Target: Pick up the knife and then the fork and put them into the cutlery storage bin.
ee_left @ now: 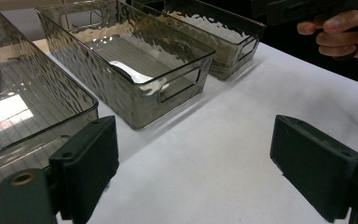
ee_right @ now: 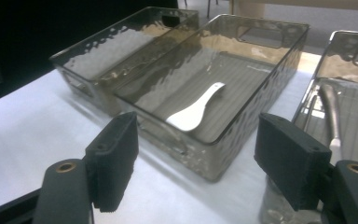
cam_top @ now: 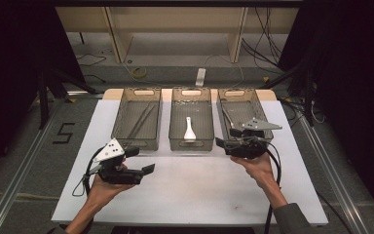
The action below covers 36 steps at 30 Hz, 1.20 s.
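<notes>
Dark room, white table (cam_top: 190,190) with three smoked, ripple-walled plastic bins in a row, each with cutout handles and a ribbed floor. We hold the left gripper (cam_top: 148,169) spread and empty over bare table; ahead of its jaws and off to their left sits the left bin (cam_top: 137,119), with thin dark sticks, likely chopsticks, lying lengthwise inside. We hold the right gripper (cam_top: 220,143) at the near wall of the right bin (cam_top: 241,114); its jaws are spread wide with nothing between the pads. Straight ahead of those jaws is the middle bin (ee_right: 223,112), and the white spoon (ee_right: 196,110) lies flat on its floor, bowl end toward the gripper, handle pointing away. Beside the right jaw, in the right bin, lies a slim metal utensil (ee_right: 332,112), probably a spoon or fork; we can't tell which. Our read: sorting cutlery by type, and it looks largely done, since every item we can see is already in a bin, the open table is bare and both grippers are empty. What's left, if anything, isn't visible. Spoon looks smooth, glossy, ceramic or plastic; jaw pads are matte black blocks.
</notes>
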Available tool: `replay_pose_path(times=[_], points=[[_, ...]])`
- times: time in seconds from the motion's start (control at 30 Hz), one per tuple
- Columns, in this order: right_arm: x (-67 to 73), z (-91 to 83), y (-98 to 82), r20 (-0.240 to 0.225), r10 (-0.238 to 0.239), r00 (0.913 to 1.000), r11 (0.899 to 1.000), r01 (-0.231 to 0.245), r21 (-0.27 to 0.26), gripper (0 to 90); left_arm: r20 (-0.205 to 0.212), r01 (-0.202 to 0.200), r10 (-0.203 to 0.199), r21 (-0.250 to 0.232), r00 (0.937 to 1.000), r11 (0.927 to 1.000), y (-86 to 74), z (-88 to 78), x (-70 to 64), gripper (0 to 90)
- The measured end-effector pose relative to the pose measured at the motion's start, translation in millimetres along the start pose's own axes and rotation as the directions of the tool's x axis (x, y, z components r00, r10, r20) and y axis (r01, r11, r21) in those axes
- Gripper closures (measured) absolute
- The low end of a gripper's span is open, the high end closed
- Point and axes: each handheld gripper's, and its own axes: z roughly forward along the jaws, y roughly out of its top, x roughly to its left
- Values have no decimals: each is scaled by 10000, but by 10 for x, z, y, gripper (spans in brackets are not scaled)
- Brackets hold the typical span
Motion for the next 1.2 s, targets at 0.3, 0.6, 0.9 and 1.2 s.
replay_pose_path(times=[0.3, 0.6, 0.9, 1.2], points=[[84, -72, -140, -351, -70, 9994, 9999, 66, -117, 289, 123, 26, -25, -19, 9999, 10000, 7, 13, 4, 145], [178, -204, -252, -699, -45, 9975, 9993, 18, -373, 273, 263, -19, 19, 5, 9997, 10000, 12, 22, -10, 143], [236, -369, -432, -763, -40, 9971, 9986, 0, -525, 262, 370, 34, -29, -121, 9993, 9999, 7, -6, -16, 143], [260, -461, -588, -654, -31, 9979, 9978, -13, -670, 259, 644, 286, -276, -144, 9975, 9995, -2, -24, -38, 143]])
